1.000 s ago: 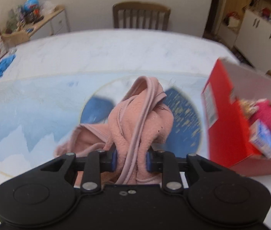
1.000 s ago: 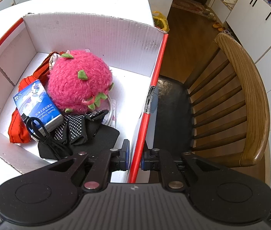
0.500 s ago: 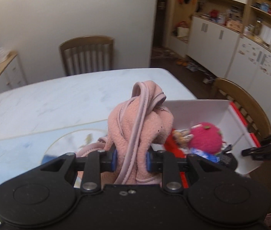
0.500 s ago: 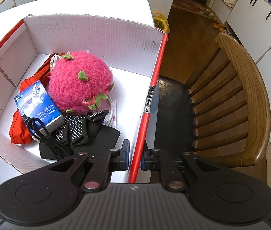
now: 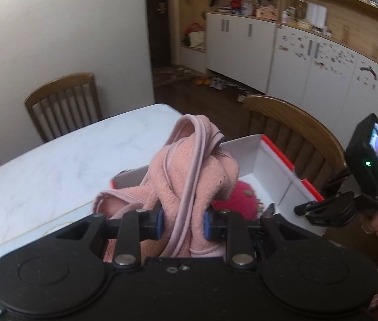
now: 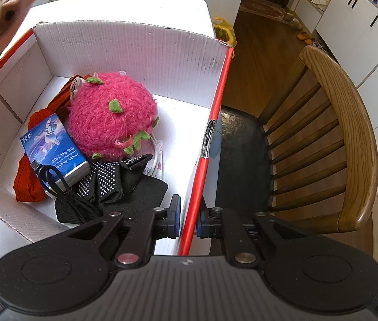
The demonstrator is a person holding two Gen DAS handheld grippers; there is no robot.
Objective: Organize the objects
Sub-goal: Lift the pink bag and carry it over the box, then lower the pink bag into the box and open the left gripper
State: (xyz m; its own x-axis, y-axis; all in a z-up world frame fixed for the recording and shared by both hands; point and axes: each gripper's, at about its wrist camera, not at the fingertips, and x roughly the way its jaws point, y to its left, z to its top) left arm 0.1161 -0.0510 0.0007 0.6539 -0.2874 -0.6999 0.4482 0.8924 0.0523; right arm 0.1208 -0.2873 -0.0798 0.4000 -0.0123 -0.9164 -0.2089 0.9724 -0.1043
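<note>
Cardboard box (image 6: 135, 45) holds pink plush (image 6: 111, 115), blue pack (image 6: 55, 144); right fingers (image 6: 174, 214) pinch its wall, left grip fleece (image 5: 189, 176).

Open-topped cardboard box (image 6: 124, 45) on a white table (image 5: 63, 165), mouth clear from above. Inside the box: bare white floor along the far wall and in the far right corner. Left and near floor crowded by a pink plush ball (image 6: 111, 117), a blue packet (image 6: 55, 144), orange cloth (image 6: 26, 179), black dotted gloves (image 6: 108, 179) and a black cable (image 6: 60, 184). Near right wall of the box pinched by the right gripper (image 6: 188, 216). Beyond that wall, blocked by a wooden chair (image 6: 349, 144). Above the box's left rim, a bundle of pink fleece (image 5: 189, 176), clamped in the left gripper (image 5: 182, 220).
</note>
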